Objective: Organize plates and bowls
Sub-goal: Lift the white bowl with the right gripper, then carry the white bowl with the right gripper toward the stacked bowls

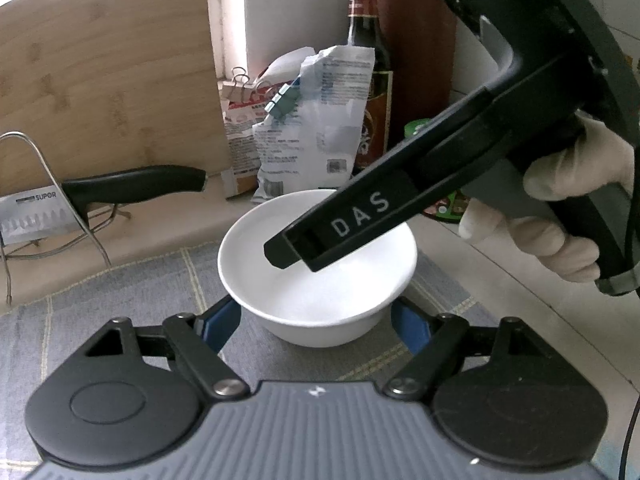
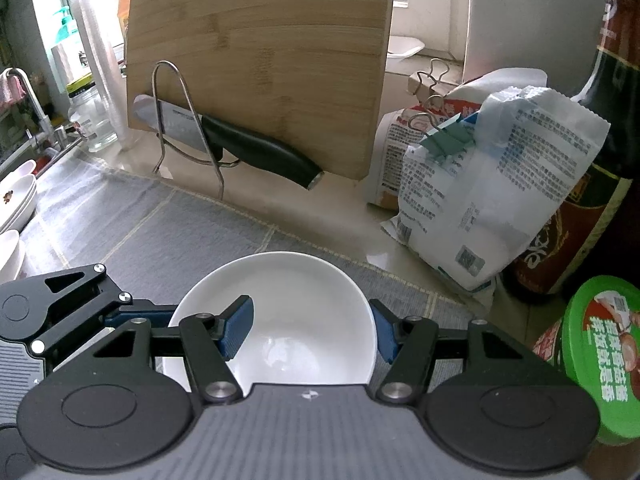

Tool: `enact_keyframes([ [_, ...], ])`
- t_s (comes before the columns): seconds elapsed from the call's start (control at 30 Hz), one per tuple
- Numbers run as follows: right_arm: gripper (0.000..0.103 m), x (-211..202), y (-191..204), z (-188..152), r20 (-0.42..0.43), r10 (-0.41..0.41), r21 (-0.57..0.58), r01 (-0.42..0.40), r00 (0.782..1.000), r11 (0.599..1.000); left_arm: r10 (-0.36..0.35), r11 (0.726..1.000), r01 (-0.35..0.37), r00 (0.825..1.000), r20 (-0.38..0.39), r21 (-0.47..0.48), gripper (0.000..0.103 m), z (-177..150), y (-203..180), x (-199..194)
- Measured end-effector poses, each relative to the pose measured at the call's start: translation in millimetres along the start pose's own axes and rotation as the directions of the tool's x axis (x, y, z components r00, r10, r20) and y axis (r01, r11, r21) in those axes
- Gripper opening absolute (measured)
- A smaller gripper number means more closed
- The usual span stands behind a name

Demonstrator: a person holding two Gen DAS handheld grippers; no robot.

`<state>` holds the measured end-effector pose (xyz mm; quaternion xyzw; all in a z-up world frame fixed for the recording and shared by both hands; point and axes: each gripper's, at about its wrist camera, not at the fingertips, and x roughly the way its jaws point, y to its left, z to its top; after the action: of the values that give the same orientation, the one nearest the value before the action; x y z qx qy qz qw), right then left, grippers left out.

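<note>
Bowl (image 1: 318, 268) first: one white bowl is sitting upright on a grey checked mat (image 1: 120, 304), near the mat's far edge, and nothing is showing inside it. Both grippers are working at this single bowl. The left gripper (image 1: 318, 322) is reaching around its lower body, with one blue pad on each side; the pads look to be touching or nearly touching the wall, though the bowl is hiding the contact, so I cannot tell whether they are pressing. The right gripper (image 2: 314, 330) is straddling the bowl's rim: its left pad is hanging inside the bowl, clear of the wall, and its right pad is lying just outside the rim, so its jaws are standing open with the wall between them. A gloved hand (image 1: 560, 216) is holding the right gripper's handle (seen from the left wrist camera).

At the far left of the right wrist view, one stack of white plates (image 2: 18, 200) is showing, too cropped to count, with one more white dish (image 2: 8, 252) below it. Behind the mat, one bamboo cutting board (image 2: 260, 64) is leaning upright, and one knife (image 2: 240, 148) with a black handle is resting in one wire rack (image 2: 176, 120). Two clipped bags (image 2: 492, 184) are standing to the right of the board, beside one dark bottle (image 2: 600, 176) and one jar with a green lid (image 2: 600, 352).
</note>
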<state>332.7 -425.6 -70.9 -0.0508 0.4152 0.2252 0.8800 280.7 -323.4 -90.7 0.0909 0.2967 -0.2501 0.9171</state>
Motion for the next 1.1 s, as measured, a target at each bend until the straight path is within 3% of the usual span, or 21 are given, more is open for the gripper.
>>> enact_keyframes([
  [0.4,0.067,-29.7,30.1,-5.9,0.018,0.009,-0.022,-0.008,1.0,1.0,-0.013,1.0,0.014,1.0,-0.01,0.018,0.082,-4.6,3.0,-38.9],
  [0.73,0.067,-54.2,80.1,-11.3,0.039,0.037,-0.039,-0.035,0.999,0.999,-0.001,1.0,0.001,1.0,-0.019,0.008,0.082,-18.4,15.3,-89.2],
  [1.1,0.068,-65.2,148.3,-7.8,0.05,0.101,-0.093,-0.096,0.994,0.991,0.059,0.998,-0.059,0.998,-0.015,-0.029,0.082,-38.6,38.5,-157.2],
])
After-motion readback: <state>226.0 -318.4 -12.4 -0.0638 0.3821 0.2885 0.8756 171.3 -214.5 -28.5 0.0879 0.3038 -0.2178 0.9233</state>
